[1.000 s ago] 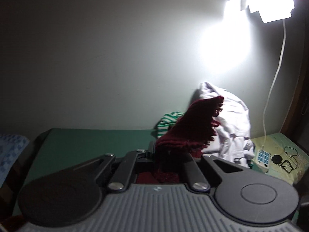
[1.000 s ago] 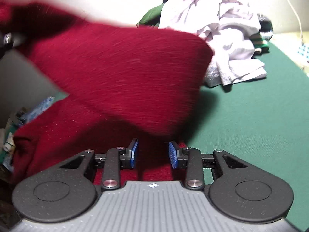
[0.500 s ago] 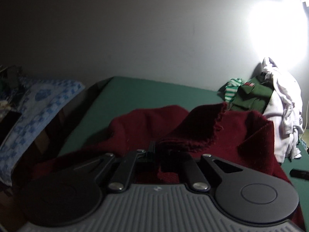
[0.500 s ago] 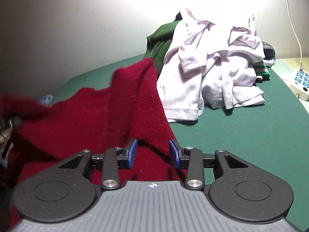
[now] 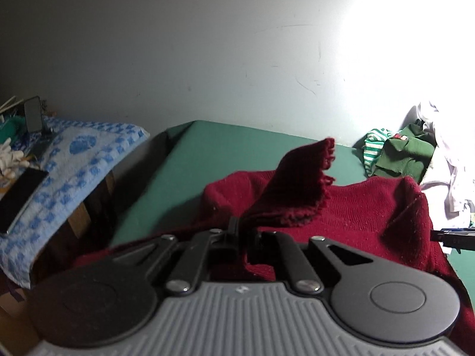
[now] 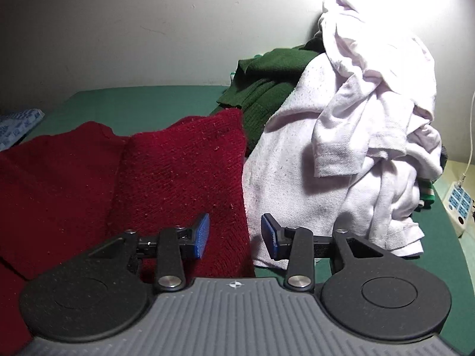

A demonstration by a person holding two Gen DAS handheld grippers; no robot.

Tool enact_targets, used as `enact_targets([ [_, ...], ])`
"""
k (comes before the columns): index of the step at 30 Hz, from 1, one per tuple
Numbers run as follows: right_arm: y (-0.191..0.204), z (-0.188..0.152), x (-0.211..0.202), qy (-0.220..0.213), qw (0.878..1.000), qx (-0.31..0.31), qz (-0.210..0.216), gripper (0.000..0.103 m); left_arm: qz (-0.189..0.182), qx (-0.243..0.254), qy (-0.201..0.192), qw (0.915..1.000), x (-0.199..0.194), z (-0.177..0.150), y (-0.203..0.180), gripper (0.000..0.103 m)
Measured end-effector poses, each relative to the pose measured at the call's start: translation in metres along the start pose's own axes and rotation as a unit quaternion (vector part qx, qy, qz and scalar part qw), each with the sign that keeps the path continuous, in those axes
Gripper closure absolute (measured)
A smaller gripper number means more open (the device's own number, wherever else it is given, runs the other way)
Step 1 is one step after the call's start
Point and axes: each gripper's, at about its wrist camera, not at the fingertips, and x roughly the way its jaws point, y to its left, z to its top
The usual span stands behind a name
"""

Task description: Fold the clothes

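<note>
A dark red knit garment lies spread on the green table cover. My left gripper is shut on a bunched, fringed corner of it that sticks up past the fingers. In the right wrist view the red garment lies folded over itself, its right edge running under my right gripper. The blue pads stand apart and are closing a little. They hover over the cloth edge without pressing on it.
A heap of white clothes rises just right of the red garment, with a dark green garment behind it and a green-and-white striped piece. A power strip sits far right. A blue patterned towel with a phone lies left.
The left gripper came down and swung left with the red corner, from in the air to low over the table. The red cloth settled flat. The right gripper moved right, toward the white heap.
</note>
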Motion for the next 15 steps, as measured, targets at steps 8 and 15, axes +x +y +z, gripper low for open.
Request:
enact_targets([
  [8,-0.017,-0.002,-0.008,-0.006,1.000,0.015,0.022,0.091,0.051,0.015,-0.020,0.9984,-0.001,0.005,0.006,0.099],
  [15,-0.007,0.027,-0.012,-0.053,0.998,0.008,0.034,0.059,0.054,0.008,-0.003,0.9985,0.009,0.004,0.011,0.099],
])
